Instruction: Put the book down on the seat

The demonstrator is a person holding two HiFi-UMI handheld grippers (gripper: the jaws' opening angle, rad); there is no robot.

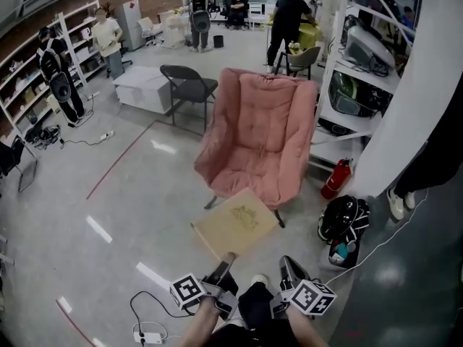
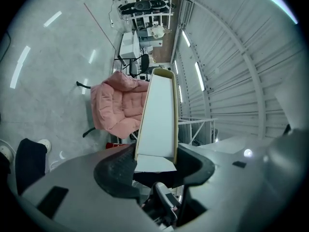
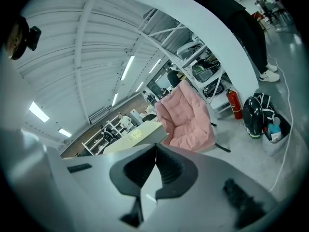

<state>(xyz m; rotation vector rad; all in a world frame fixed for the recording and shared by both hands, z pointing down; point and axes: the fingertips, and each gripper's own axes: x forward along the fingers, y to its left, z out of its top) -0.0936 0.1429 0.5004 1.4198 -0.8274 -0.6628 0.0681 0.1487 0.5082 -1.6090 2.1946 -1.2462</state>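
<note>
The book (image 1: 235, 224), with a pale tan cover and a faint emblem on its face, was in the air above the grey floor (image 1: 108, 194), just in front of the pink armchair (image 1: 260, 121) and lower in the head view than its seat (image 1: 242, 176), not touching the cushion. The left gripper (image 1: 223, 262) pinched the book's near corner. In its own view the two dark jaws stood apart on either side of the book's edge and pressed on it, and the cover ran away from the camera toward the armchair. The right gripper (image 1: 291, 267) was just beside the left one and carried nothing. In the right gripper view its jaws were pressed together tip to tip with nothing between them, and the book showed beyond them to the left. Each gripper bore a cube with square markers (image 1: 189, 291), near the bottom edge of the head view. A red fire extinguisher (image 1: 336, 179) stood on the floor to the right of the armchair, with a black backpack (image 1: 343, 219) near it. A dark folding chair (image 1: 189, 85) stood behind the armchair to the left, and several people (image 1: 289, 20) stood at shelves and tables farther back
</note>
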